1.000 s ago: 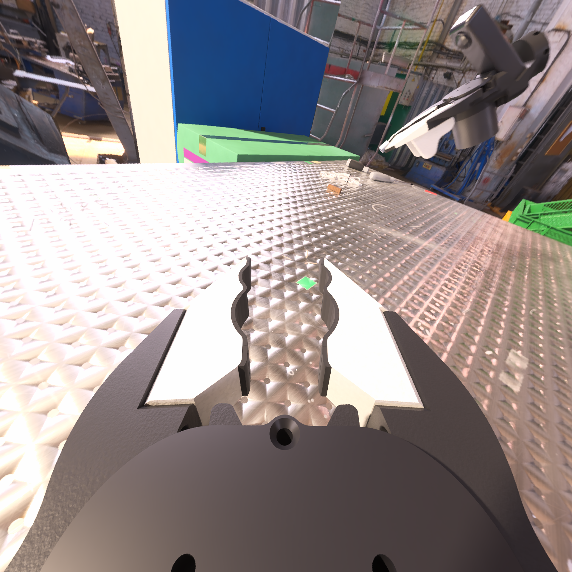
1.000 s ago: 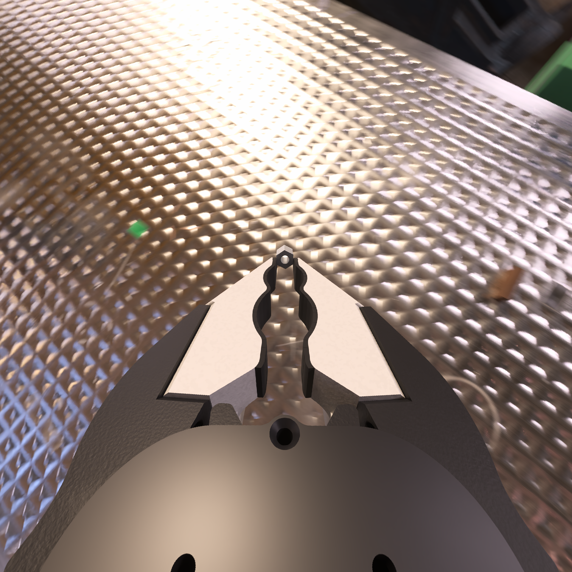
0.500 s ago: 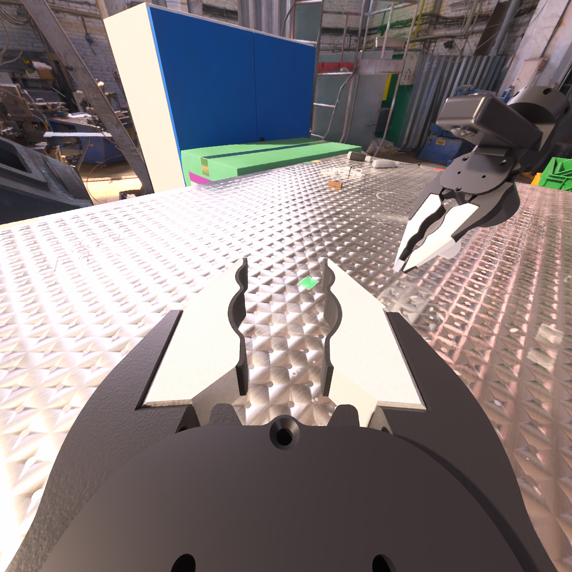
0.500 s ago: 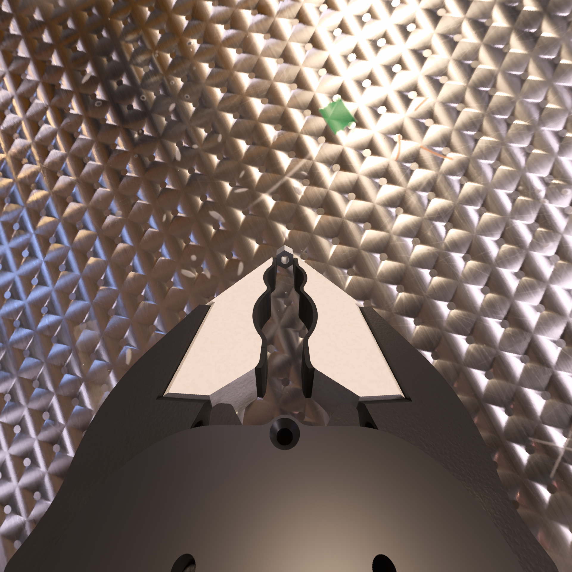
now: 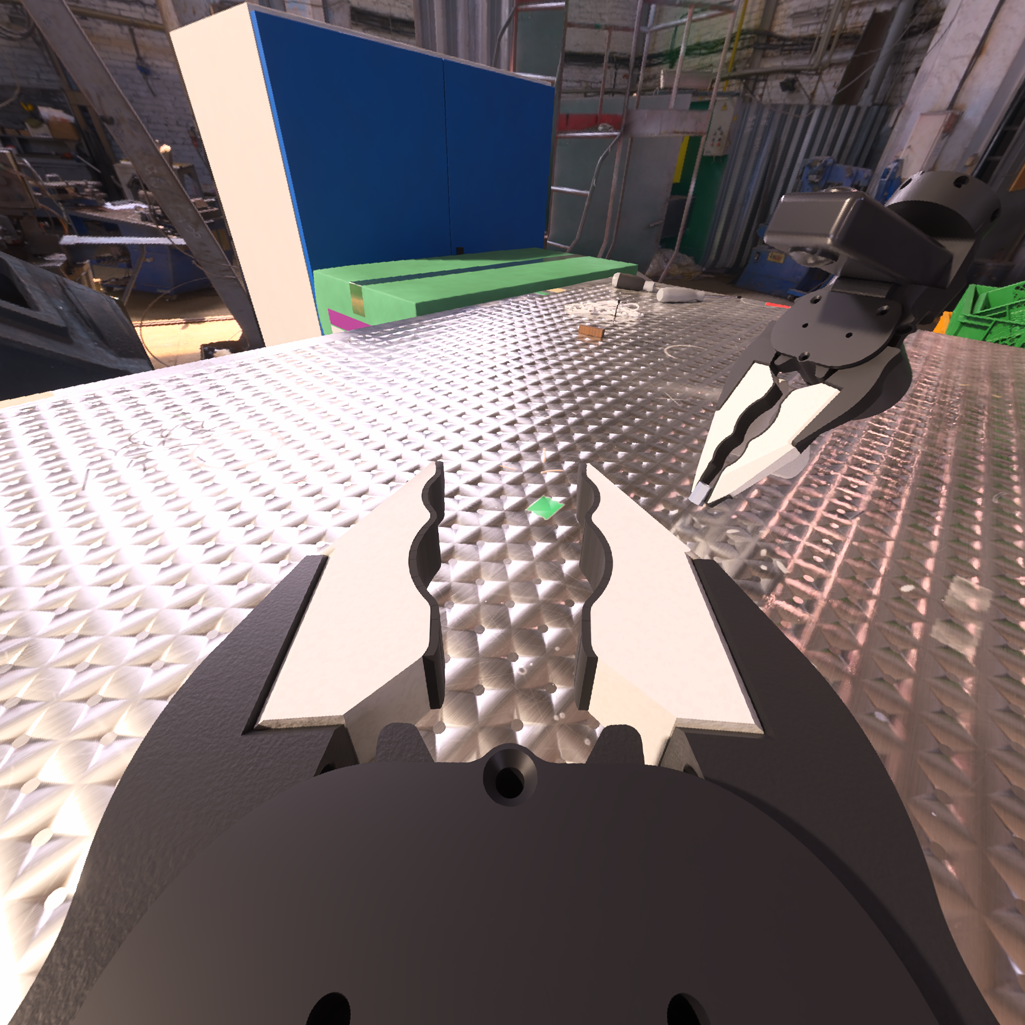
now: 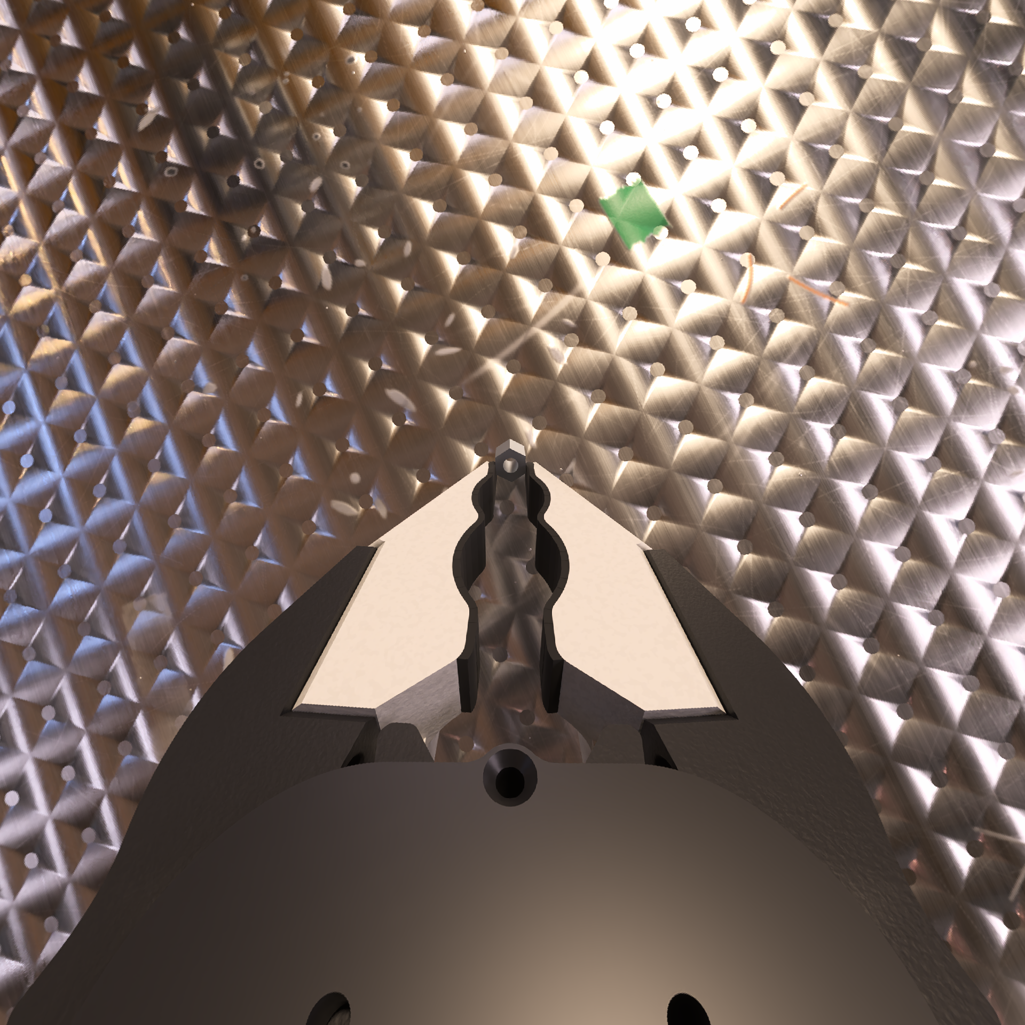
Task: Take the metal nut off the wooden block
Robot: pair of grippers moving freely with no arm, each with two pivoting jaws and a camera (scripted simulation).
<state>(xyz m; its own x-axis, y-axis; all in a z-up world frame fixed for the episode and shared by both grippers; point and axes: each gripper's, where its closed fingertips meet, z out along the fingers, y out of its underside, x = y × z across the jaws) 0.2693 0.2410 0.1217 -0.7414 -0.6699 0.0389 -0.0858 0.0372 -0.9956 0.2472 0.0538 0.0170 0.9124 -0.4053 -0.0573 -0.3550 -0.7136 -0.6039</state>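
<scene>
Workshop hall behind: grey corrugated walls, scaffolding, machinery at left. Bench (image 5: 222, 499) is bright metal plate, embossed in a diamond grid with small holes at the crossings.

Far edge of bench: tall blue cabinet (image 5: 399, 161) with a white side panel; low green box (image 5: 460, 283) lying at its foot, a magenta patch on its near end. Green crate (image 5: 993, 316) off the right edge, partly hidden.

Left gripper (image 5: 510, 488): fingers spread wide, nothing between them, pointing along the bench at a low angle. Small green square marker (image 5: 544, 507) lies flat on the bench, seen through the gap near the fingertips.

Right gripper (image 5: 703, 495): to the right of the left one, tilted steeply down, tips just above the bench. Its own view looks almost straight down at the plate. Fingers nearly together at the tips, pinching the metal nut (image 6: 509, 461). Nut is small, hexagonal, silver, bore visible, held at the very ends of the fingertips. From the left wrist view it reads as a pale speck at the tips (image 5: 700, 491). Whether it touches the bench, cannot tell.

Green marker in the right wrist view sits up and to the right of the nut (image 6: 634, 216), well apart. Thin orange shavings (image 6: 746, 277) lie just beyond it.

Wooden block (image 5: 590, 331): small, tan, far back on the bench near white cord loops and two pale cylinders (image 5: 632, 282). Well apart from the nut and both grippers.
</scene>
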